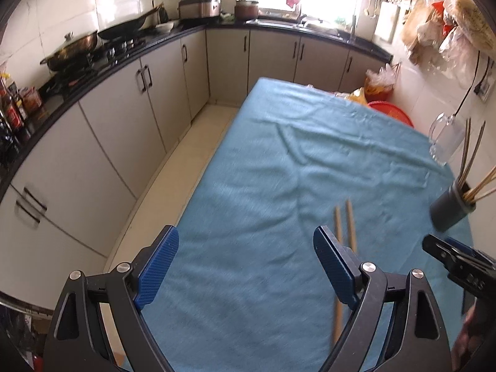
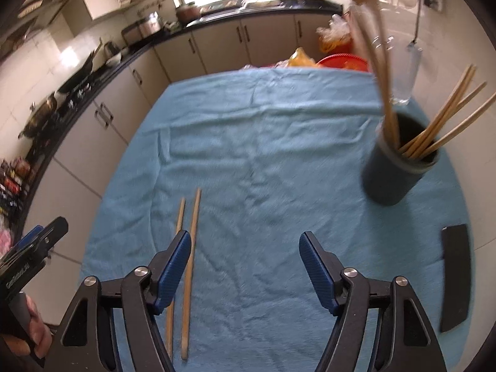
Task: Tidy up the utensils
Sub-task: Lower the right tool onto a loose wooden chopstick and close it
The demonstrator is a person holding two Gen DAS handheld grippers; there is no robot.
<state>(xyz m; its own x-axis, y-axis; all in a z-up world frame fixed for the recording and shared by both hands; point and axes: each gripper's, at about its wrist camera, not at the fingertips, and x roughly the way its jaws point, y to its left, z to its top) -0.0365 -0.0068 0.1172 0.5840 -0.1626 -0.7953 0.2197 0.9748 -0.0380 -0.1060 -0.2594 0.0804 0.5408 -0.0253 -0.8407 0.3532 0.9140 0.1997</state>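
STEP: pickup pending; 2 loose chopsticks near table's front edge | CLAWS: left gripper, right gripper both apart, empty | NEXT: I'd pinch 1, carry to holder by right edge

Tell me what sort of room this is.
A home kitchen, most likely: woks sit on a gas stove along a black countertop, with a sink under the window and cabinets below.

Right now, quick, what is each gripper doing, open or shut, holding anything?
Left gripper: jaws open, holding nothing.
Right gripper: jaws open, holding nothing; two chopsticks lie on the cloth by its left jaw.
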